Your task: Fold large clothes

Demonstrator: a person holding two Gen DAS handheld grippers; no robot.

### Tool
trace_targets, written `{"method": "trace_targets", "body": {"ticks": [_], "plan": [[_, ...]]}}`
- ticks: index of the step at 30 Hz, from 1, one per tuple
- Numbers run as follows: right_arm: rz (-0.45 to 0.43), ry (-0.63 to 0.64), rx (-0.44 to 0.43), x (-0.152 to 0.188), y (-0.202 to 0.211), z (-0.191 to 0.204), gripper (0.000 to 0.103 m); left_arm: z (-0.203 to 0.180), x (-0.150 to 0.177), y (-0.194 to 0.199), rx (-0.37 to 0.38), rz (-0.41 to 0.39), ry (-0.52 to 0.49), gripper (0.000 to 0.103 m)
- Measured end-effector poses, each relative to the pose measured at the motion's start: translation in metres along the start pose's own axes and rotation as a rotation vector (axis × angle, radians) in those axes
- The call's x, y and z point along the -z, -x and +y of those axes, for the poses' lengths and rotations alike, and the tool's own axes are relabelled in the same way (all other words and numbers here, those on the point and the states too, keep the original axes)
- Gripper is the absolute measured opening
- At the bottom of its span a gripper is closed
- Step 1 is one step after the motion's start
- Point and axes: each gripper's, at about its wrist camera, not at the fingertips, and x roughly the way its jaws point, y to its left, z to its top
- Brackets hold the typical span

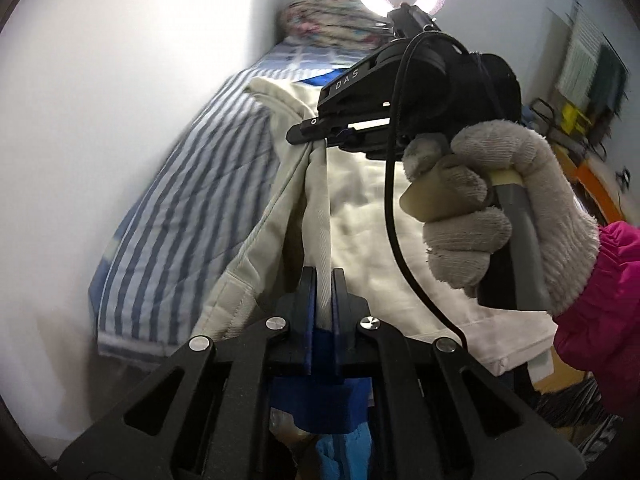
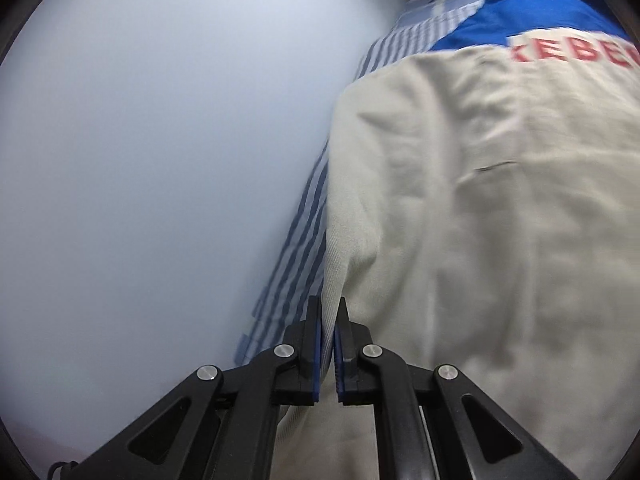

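On striped bed [image 1: 168, 208], cream garment [image 1: 360, 220] lies lengthwise toward pillow.

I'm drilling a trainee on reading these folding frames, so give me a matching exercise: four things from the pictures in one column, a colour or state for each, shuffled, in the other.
Things:
1. left hand-held gripper
2. garment
3. bed sheet
4. sleeve

Descriptions:
A. blue and white stripes
B. pink
C. shut on a strip of fabric
D. cream, with red letters

Pairs: 1-C, 2-D, 3-A, 4-B
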Motion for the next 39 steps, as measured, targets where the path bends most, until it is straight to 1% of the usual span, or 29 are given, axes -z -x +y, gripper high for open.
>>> {"method": "trace_targets", "body": {"ticks": [5,6,8,9,11,13,15,16,17,19,20,21,22,23,25,27,28,29,31,33,34,36,39], "plan": [[-0.103,-0.151,-0.051,0.024,0.051,-0.053,0.002,-0.046,0.003,-0.002,0.040,0.004,-0.122,0.004],[-0.115,-0.174,-0.056,0.026,0.057,-0.058,0.002,-0.056,0.004,-0.003,0.045,0.008,-0.144,0.004],[-0.134,-0.223,-0.054,0.039,0.062,-0.074,0.002,-0.067,0.006,-0.006,0.052,0.017,-0.177,0.004],[-0.136,-0.244,-0.054,0.038,0.066,-0.077,0.002,-0.073,0.008,-0.008,0.056,0.023,-0.193,0.004],[-0.127,-0.309,-0.040,0.045,0.076,-0.101,0.003,-0.082,0.012,-0.014,0.065,0.044,-0.216,0.004],[-0.113,-0.351,-0.018,0.050,0.073,-0.112,0.003,-0.088,0.015,-0.019,0.070,0.061,-0.228,0.004],[-0.102,-0.362,0.004,0.054,0.067,-0.115,0.004,-0.093,0.016,-0.021,0.072,0.065,-0.239,0.004],[-0.095,-0.350,0.022,0.054,0.065,-0.113,0.006,-0.094,0.017,-0.020,0.073,0.065,-0.244,0.004],[-0.092,-0.331,0.041,0.052,0.064,-0.110,0.014,-0.094,0.019,-0.020,0.072,0.065,-0.247,0.004],[-0.090,-0.256,0.092,0.045,0.068,-0.097,0.016,-0.088,0.018,-0.023,0.075,0.067,-0.241,0.004],[-0.089,-0.219,0.112,0.042,0.071,-0.089,0.022,-0.087,0.019,-0.022,0.077,0.071,-0.237,0.004],[-0.090,-0.166,0.153,0.035,0.076,-0.079,0.030,-0.085,0.021,-0.023,0.080,0.076,-0.233,0.004],[-0.097,-0.127,0.193,0.029,0.082,-0.072,0.040,-0.083,0.023,-0.025,0.083,0.081,-0.227,0.004],[-0.116,-0.084,0.237,0.022,0.091,-0.066,0.041,-0.081,0.026,-0.028,0.085,0.088,-0.221,0.004],[-0.149,-0.009,0.285,0.002,0.101,-0.048,0.042,-0.078,0.029,-0.032,0.091,0.101,-0.210,0.004],[-0.167,0.053,0.296,-0.021,0.107,-0.029,0.050,-0.075,0.031,-0.037,0.098,0.113,-0.202,0.004],[-0.174,0.091,0.305,-0.034,0.106,-0.018,0.059,-0.074,0.031,-0.038,0.101,0.116,-0.199,0.004],[-0.177,0.134,0.314,-0.045,0.104,-0.007,0.066,-0.074,0.032,-0.038,0.105,0.119,-0.195,0.004],[-0.172,0.212,0.338,-0.062,0.095,0.011,0.067,-0.075,0.032,-0.038,0.112,0.121,-0.190,0.004],[-0.153,0.291,0.396,-0.086,0.076,0.031,0.068,-0.075,0.031,-0.039,0.123,0.125,-0.180,0.004],[-0.143,0.316,0.419,-0.090,0.069,0.038,0.068,-0.073,0.031,-0.040,0.128,0.127,-0.175,0.004],[-0.110,0.351,0.464,-0.107,0.045,0.045,0.068,-0.070,0.030,-0.042,0.143,0.135,-0.158,0.004],[-0.064,0.393,0.559,-0.124,0.016,0.047,0.068,-0.065,0.029,-0.044,0.157,0.141,-0.138,0.004]]}}
